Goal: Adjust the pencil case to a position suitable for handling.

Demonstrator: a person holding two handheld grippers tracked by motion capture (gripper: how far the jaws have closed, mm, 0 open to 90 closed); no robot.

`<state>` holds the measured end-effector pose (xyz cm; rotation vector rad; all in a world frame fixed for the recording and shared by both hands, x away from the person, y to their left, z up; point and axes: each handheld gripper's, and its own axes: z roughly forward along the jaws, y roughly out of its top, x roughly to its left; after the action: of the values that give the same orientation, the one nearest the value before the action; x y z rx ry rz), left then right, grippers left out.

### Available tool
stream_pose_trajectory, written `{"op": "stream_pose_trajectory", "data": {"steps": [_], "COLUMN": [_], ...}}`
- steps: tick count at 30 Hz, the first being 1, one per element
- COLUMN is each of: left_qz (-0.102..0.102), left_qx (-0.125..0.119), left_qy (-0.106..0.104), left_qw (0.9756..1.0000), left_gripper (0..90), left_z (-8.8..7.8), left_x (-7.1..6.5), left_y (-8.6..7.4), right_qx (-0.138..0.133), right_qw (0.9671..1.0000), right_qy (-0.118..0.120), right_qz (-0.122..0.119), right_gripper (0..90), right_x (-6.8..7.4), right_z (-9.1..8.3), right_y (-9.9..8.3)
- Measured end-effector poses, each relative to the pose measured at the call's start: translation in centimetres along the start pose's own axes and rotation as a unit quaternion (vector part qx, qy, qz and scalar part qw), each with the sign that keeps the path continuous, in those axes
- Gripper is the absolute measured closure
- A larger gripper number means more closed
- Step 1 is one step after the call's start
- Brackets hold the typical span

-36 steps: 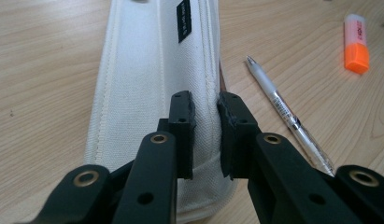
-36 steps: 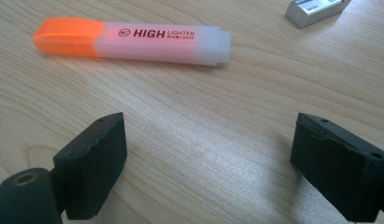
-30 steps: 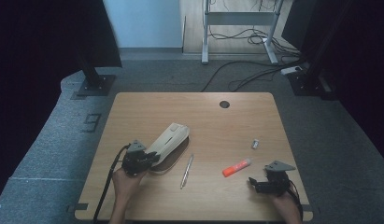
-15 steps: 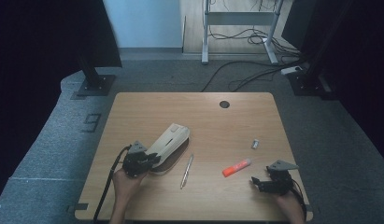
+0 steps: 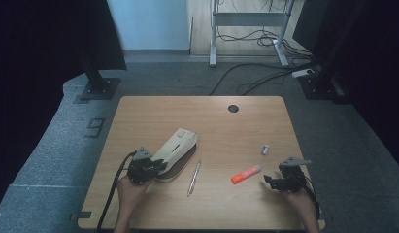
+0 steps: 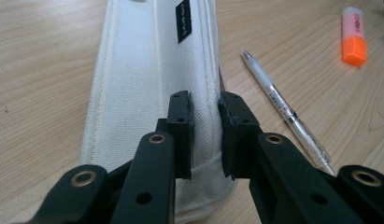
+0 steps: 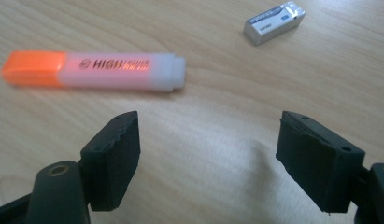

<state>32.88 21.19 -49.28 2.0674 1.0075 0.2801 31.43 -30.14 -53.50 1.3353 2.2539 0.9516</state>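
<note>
The white pencil case [image 6: 152, 88] is pinched at its near end by the left gripper [image 6: 206, 135], jaws clamped on a fold of canvas — unchanged from a second ago. The right gripper [image 7: 206, 154], wide and empty, has just been narrowing its jaws while drawn slightly back from the orange highlighter [image 7: 94, 70] — a pick-up is judged to be next, the pen [image 6: 285, 109] and eraser [image 7: 273, 21] left lying.

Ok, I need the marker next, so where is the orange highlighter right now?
The orange highlighter lies flat on the table's right half in the high view, between the pen and the open right gripper.
</note>
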Motion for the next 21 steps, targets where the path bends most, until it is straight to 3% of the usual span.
{"op": "stream_pose_trajectory", "data": {"steps": [10, 16, 21], "left_qz": [0.0, 0.001, 0.002], "left_qx": [-0.001, 0.0, 0.002], "left_qy": [0.0, -0.002, -0.004], "left_qw": [1.0, 1.0, 1.0], "left_gripper": [75.2, 75.0, 74.9], "left_z": [0.0, 0.0, 0.0], "left_x": [-0.1, 0.0, -0.1], "left_y": [0.0, 0.0, 0.0], "right_qx": [-0.012, -0.014, -0.017], "right_qw": [0.9997, 0.9989, 0.9986], "right_qy": [-0.02, -0.042, -0.046], "right_qz": [0.012, 0.016, 0.02], "right_gripper": [21.0, 29.2, 33.6], "right_x": [-0.9, -1.2, -1.5], "right_z": [1.1, 2.2, 3.0], "right_y": [2.2, 3.1, 4.0]}}
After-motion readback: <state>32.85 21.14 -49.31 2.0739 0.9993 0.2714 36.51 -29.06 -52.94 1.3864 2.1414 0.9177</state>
